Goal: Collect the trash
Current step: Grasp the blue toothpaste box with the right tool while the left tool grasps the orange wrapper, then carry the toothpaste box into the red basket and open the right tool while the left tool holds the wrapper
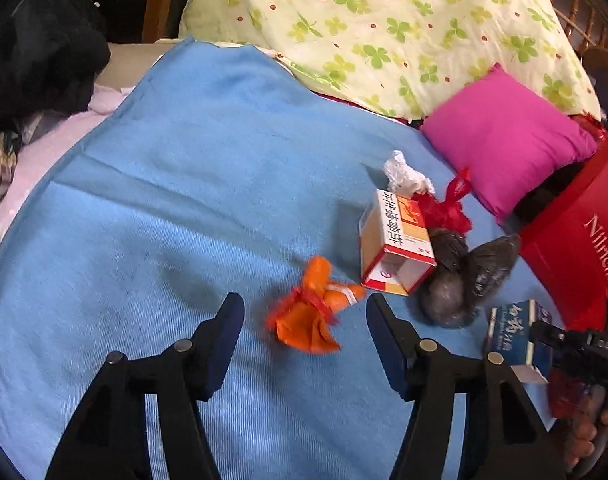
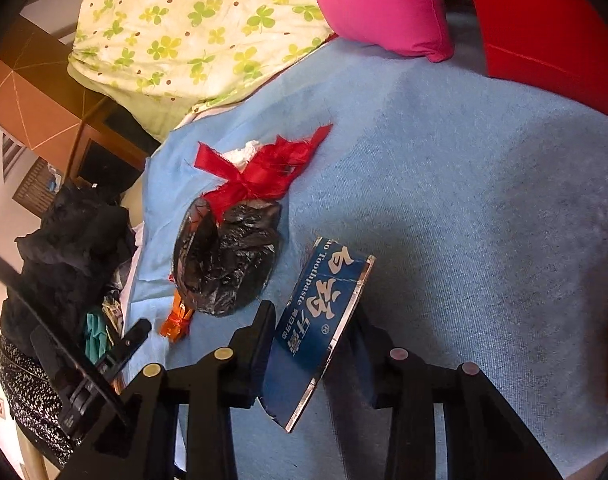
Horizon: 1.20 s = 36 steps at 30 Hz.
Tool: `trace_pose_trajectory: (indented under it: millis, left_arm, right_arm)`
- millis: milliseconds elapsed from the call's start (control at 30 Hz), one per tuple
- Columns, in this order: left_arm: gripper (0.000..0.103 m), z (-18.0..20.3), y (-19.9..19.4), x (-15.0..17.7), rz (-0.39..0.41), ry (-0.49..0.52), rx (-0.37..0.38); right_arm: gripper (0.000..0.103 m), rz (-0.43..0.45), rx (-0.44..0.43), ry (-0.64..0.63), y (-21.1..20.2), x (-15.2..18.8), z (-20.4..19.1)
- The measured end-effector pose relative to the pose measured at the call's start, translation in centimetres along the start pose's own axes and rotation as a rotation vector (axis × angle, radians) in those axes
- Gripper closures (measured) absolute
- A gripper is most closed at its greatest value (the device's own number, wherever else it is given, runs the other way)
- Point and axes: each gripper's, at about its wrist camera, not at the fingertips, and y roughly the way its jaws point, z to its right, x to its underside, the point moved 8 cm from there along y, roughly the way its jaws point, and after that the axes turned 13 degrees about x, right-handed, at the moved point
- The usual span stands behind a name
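Trash sits scattered on the blue blanket [image 1: 184,184], clustered toward the pink pillow [image 1: 507,136]. Left gripper [image 1: 304,316] has its jaws apart, nothing between the pads; the orange wrapper [image 1: 307,312] lies on the blanket just ahead of the gap, slightly toward the right finger. Right gripper [image 2: 311,332] is clamped on the blue toothpaste box [image 2: 323,320], jaws nearly together on the flat carton, which juts out at an angle.

Risks, as I judge them:
- Toothpaste box is thin card, squashed & held skew, w/ much of it sticking out past the pads. A quick swing could twist it loose.
- Orange wrapper is light, crinkly, off-centre. If the left jaws close as aimed, one pad may just nudge it aside or pinch blanket w/ it.
- Open carton [image 1: 395,240] leans against the black bag [image 1: 463,276] and red bag [image 1: 447,208]; the white tissue [image 1: 403,172] is just behind. Pulling one piece probably shifts the rest.
- Both grippers work close together near the pile, so they could bump.
- Red paper bag [image 1: 583,248] stands at the blanket's edge, probably the bin; its mouth isn't visible, so a drop could miss.
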Motion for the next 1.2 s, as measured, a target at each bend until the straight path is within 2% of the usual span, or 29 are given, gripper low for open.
trace_pose_trajectory:
  millis: [100, 200, 267, 333, 467, 700, 900, 1033, 1200]
  left_arm:
    - [0.039, -0.3, 2.2, 0.1, -0.047, 0.045, -0.064]
    - [0.039, -0.1, 4.0, 1.0, -0.107, 0.060, -0.073]
    - [0.045, 0.2, 4.4, 1.1, -0.116, 0.078, -0.081]
    - [0.065, 0.3, 4.4, 1.4, -0.125, 0.083, -0.083]
    - [0.068, 0.0, 4.4, 1.5, -0.121, 0.068, -0.092]
    - [0.069, 1.0, 1.5, 1.5, -0.061, 0.072, -0.087]
    - [0.069, 3.2, -2.1, 1.9, 0.021, 0.099, -0.080]
    - [0.069, 5.4, -4.5, 2.1, 0.082, 0.119, -0.087]
    - [0.069, 9.5, -6.7, 4.3, 0.136, 0.154, -0.096]
  right_arm:
    - [0.064, -0.010, -0.004, 0.005, 0.3, 0.0, 0.1]
    - [0.062, -0.016, -0.006, 0.011, 0.4, 0.0, 0.0]
    - [0.062, -0.018, -0.008, 0.016, 0.5, 0.0, -0.1]
    - [0.062, -0.017, -0.008, 0.017, 0.6, -0.1, -0.1]
    - [0.062, -0.006, -0.006, -0.004, 0.5, -0.1, -0.3]
    - [0.065, 0.055, 0.000, -0.077, -1.2, 0.2, -1.4]
    - [0.065, 0.158, -0.017, -0.142, -4.4, 0.4, -2.5]
    - [0.065, 0.236, -0.033, -0.192, -7.0, 0.7, -3.1]
    - [0.065, 0.342, -0.045, -0.255, -10.5, 1.4, -3.3]
